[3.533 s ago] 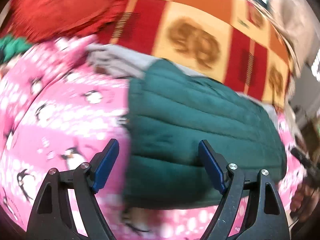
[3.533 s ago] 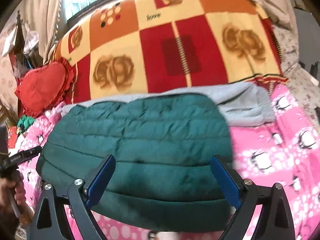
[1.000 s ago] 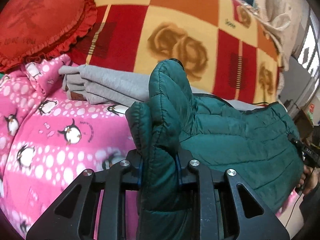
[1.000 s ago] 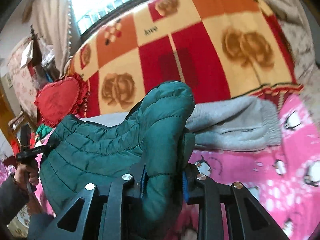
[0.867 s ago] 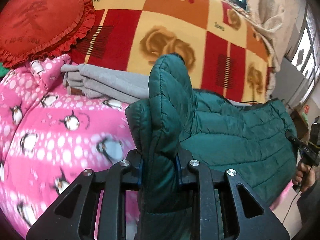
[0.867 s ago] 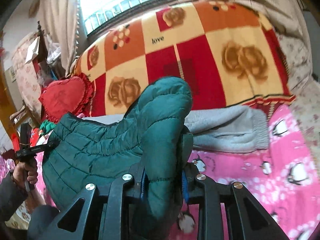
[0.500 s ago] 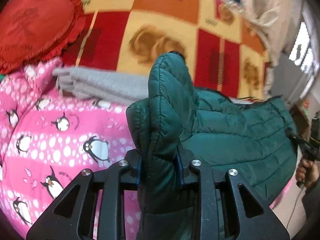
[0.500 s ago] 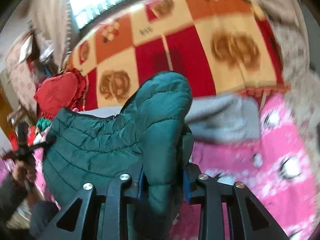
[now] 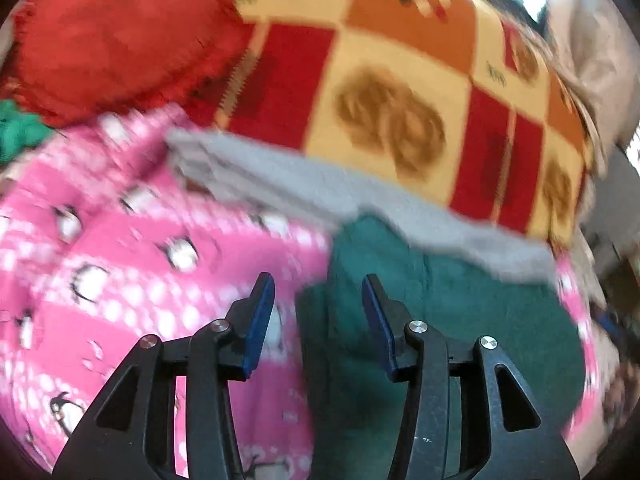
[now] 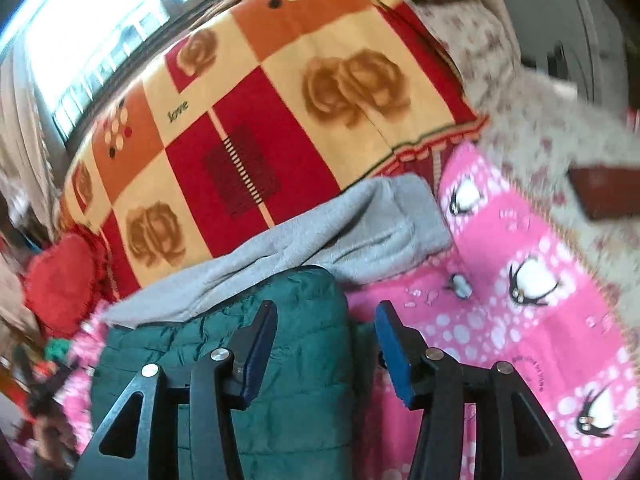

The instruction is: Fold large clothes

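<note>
The green padded jacket (image 10: 256, 360) lies folded on the bed's pink penguin blanket (image 10: 520, 320), its far edge touching a folded grey garment (image 10: 320, 248) that rests against a red, orange and cream checked blanket (image 10: 280, 120). The left hand-held gripper (image 9: 318, 320) has its blue-padded fingers (image 9: 256, 324) apart and empty above the jacket's left edge, and the right hand-held gripper (image 10: 326, 344) is likewise spread with nothing between its fingers, above the jacket's right edge. A red heart-shaped cushion (image 9: 112, 40) sits at the left end of the bed, and the left view is blurred.
</note>
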